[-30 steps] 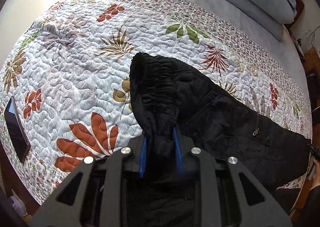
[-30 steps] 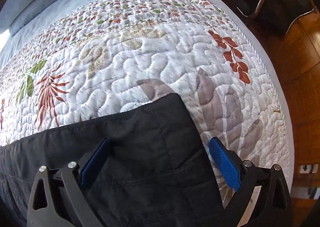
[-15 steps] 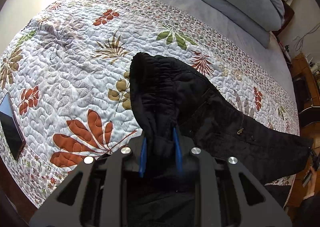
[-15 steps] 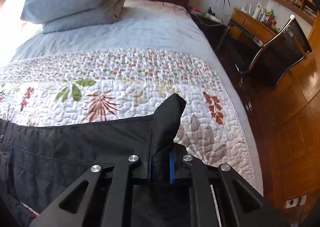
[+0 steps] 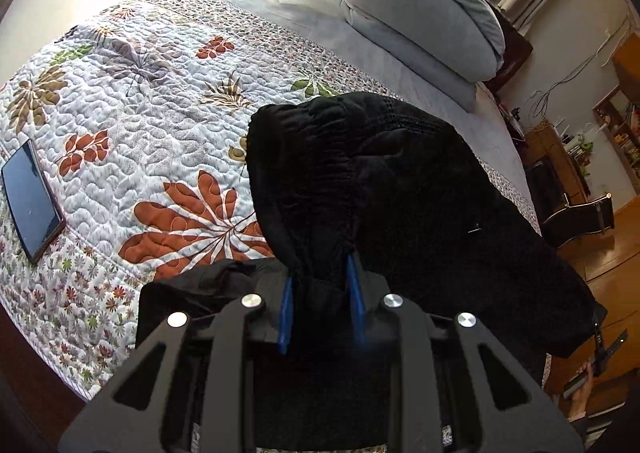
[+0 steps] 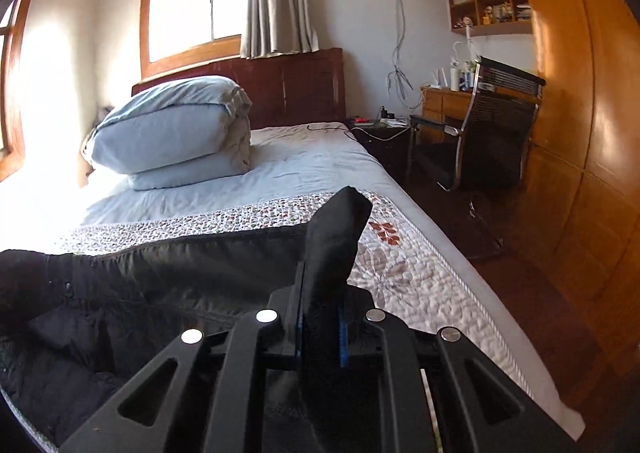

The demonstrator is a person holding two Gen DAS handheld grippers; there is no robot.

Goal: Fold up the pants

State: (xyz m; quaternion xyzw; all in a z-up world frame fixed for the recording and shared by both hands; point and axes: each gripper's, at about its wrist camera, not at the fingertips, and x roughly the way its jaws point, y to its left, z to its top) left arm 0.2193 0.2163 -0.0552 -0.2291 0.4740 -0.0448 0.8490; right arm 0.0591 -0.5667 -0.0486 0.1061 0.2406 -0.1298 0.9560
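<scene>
While both ends of the pants are being held up off the quilt, the fold itself is looking barely begun: no crease is lying flat yet, and the dark fabric is hanging bunched across the centre and right of the left wrist view and stretching along the lower left of the right wrist view. At the bottom centre of its own view the left gripper is pinching the gathered waistband end between its blue pads, jaws pressed close on the cloth; the right gripper is likewise pinching a leg end, which is sticking up as a dark flap at the centre of its view. Bringing one end over to the other and smoothing the garment flat is, by my judgement, still waiting to be done. A phone is lying on the quilt at the left edge, well apart from the cloth, and folded bedding is sitting in the upper left, so neither is getting in the way. A chair is standing beside the bed at the right.
</scene>
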